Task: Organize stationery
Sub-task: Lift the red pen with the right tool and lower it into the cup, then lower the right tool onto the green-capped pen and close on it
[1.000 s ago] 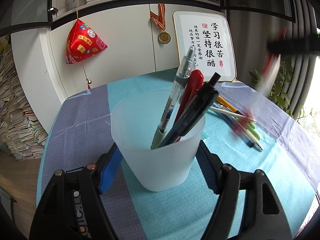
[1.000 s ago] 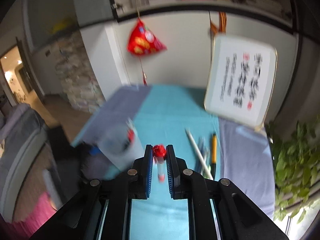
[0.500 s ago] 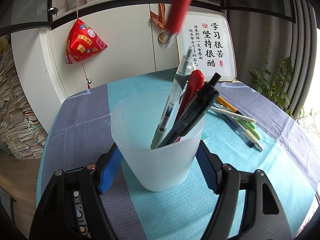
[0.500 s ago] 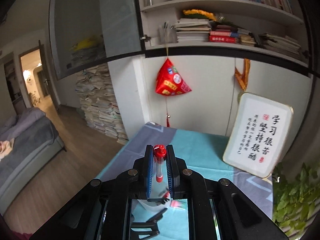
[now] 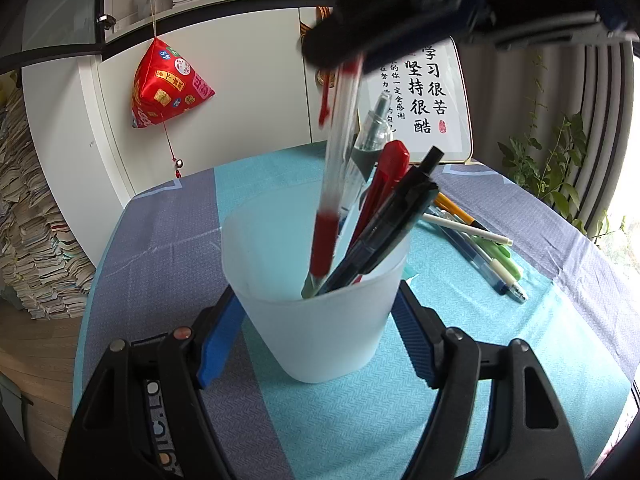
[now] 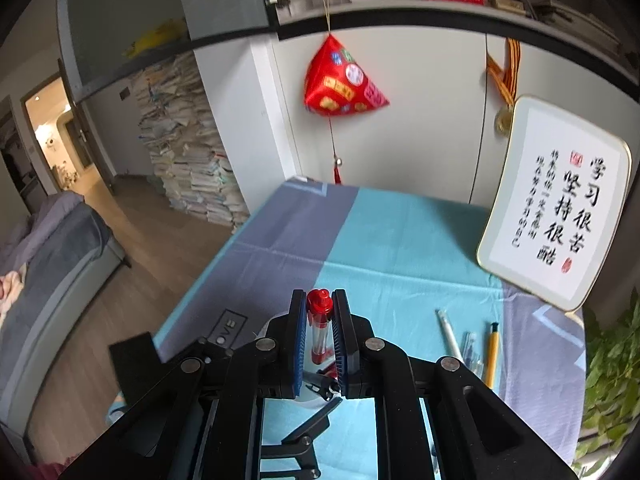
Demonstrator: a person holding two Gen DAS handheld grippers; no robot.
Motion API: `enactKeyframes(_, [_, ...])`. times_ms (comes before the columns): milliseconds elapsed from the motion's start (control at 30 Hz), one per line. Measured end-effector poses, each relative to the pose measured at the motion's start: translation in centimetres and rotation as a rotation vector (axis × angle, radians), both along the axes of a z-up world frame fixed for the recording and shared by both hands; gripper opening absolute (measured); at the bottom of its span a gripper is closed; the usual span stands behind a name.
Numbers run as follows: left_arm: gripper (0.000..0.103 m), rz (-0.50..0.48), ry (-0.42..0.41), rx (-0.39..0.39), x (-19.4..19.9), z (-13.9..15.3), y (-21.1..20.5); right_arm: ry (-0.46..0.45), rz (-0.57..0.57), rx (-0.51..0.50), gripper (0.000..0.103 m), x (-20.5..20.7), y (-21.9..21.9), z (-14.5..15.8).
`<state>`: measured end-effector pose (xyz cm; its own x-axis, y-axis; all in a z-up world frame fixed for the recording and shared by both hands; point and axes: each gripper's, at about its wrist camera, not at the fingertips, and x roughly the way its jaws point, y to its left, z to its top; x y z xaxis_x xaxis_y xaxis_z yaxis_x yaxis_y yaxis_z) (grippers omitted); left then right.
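White cabinet doors under a book-laden shelf back a round worktop (image 5: 168,240) draped in blue and teal cloth, with a framed calligraphy board (image 5: 424,100) leaning at its far edge. On the cloth stands a frosted cup (image 5: 320,312), clamped between the pads of the left tongs (image 5: 316,344) and already holding several pens that lean to the right. Above it hangs the right tongs (image 5: 360,46), squeezed narrow on the cap end of a red-capped clear pen (image 5: 336,168). That pen's long axis runs steeply downward, its red tip inside the cup's mouth, near the other pens; to my eye the coming move turns on the cup sitting directly below the right tongs, so release should drop it in. Loose pens (image 5: 476,248) lie to the cup's right, nearer the right hand.

Only the left wrist view shows the tip inside the rim. The right wrist view shows the pads gripping the pen (image 6: 320,328), while the cup is almost wholly hidden beneath them.
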<state>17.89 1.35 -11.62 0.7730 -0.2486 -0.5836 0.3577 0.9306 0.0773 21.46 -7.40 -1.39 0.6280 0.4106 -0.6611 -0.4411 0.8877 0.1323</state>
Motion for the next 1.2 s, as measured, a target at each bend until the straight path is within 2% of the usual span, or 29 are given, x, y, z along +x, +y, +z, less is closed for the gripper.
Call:
enactKeyframes(333, [0.071,0.0,0.001,0.0,0.0,0.0,0.0,0.062,0.005,0.02,0.013,0.6,-0.2,-1.4])
enactKeyframes(533, [0.072,0.0,0.002,-0.001,0.0,0.0,0.0,0.015,-0.017,0.057,0.013,-0.8,-2.0,0.6])
enactKeyframes(700, [0.072,0.0,0.001,0.001,0.0,0.0,0.0,-0.019,-0.094,0.033,0.013,-2.1,-5.8,1.3])
enactKeyframes(833, [0.071,0.0,0.0,0.002,0.0,-0.1,0.0,0.045,-0.168,-0.008,0.013,-2.4,-9.0,-1.6])
enactKeyframes(1033, [0.072,0.0,0.0,0.002,0.0,-0.1,0.0,0.179,-0.259,-0.049,0.013,-2.6,-12.2,-8.3])
enactKeyframes(1200, [0.072,0.0,0.0,0.003,0.0,-0.1,0.0,0.183,-0.284,-0.065,0.013,-2.5,-13.7,-10.6])
